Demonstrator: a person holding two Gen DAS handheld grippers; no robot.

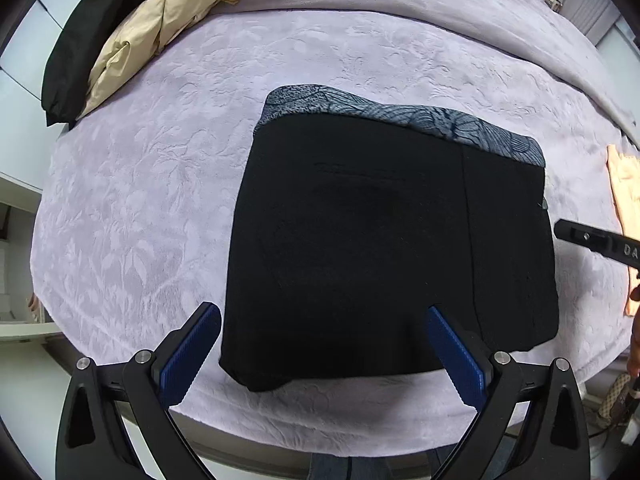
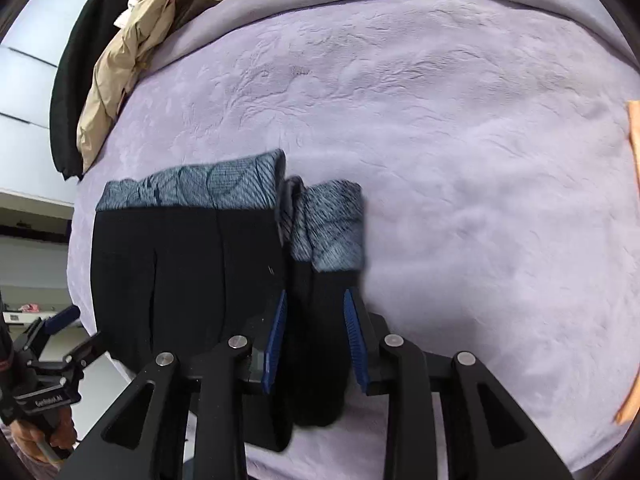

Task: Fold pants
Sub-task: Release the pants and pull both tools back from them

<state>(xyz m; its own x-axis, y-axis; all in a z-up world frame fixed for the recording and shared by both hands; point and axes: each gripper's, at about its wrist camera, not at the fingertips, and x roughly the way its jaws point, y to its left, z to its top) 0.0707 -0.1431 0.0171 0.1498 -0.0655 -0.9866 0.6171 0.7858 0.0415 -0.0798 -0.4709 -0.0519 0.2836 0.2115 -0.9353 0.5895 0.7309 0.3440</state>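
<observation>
While the black pants (image 1: 384, 240) are lying folded on the lilac bed blanket (image 1: 160, 168), their patterned grey waistband (image 1: 400, 112) running along the 12 o'clock edge, the right gripper (image 2: 316, 336) is clamping a raised fold of the dark fabric between its blue fingers (image 2: 354, 340) at the 3 o'clock side of the stack. The left gripper (image 1: 320, 344) is hovering at the 6 o'clock edge with its fingers spread wide, holding nothing. Judging from this, the side fold is being carried over; doing it well is calling for lifting the pinched layer just clear, keeping the waistband edges aligned, and laying it flat toward 9 o'clock without dragging the layers beneath. A tan jacket (image 1: 160, 24) is lying at 11 o'clock, well apart
</observation>
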